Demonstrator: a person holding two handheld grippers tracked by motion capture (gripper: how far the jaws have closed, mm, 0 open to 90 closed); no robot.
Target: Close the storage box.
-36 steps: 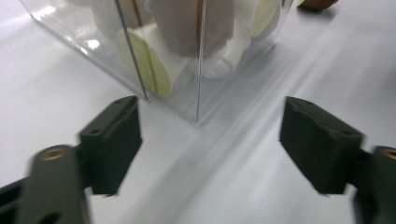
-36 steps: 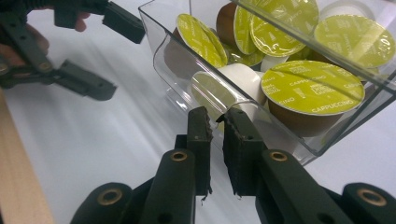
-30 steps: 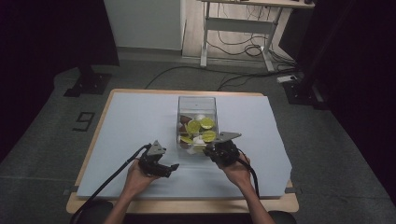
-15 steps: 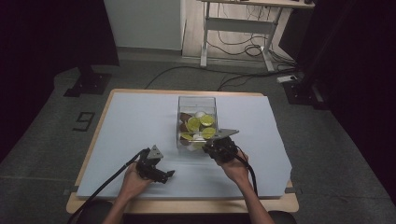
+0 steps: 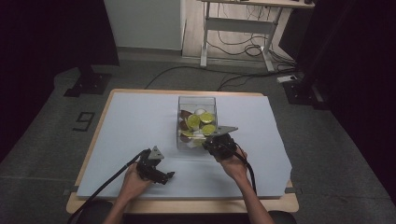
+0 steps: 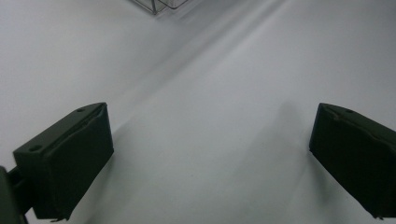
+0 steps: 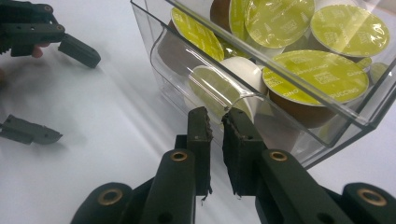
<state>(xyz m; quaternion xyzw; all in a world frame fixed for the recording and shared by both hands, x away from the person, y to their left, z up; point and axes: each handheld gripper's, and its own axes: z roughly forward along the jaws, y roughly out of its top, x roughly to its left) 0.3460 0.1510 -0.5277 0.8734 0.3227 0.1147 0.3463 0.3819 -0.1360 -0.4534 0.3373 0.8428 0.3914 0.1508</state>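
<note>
Right gripper (image 7: 215, 122), jaws nearly together with nothing between them, sits at the near wall of the clear box (image 7: 261, 93) of coffee capsules (image 7: 317, 74); left gripper (image 5: 156, 168), jaws apart, idles well left of the box; a push could slide or tip it.

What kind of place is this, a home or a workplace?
Probably a lab or office workroom, not a home: a table under a plain white sheet, a height-adjustable desk behind with loose cables on the grey floor, and dark curtains at the sides.
</note>
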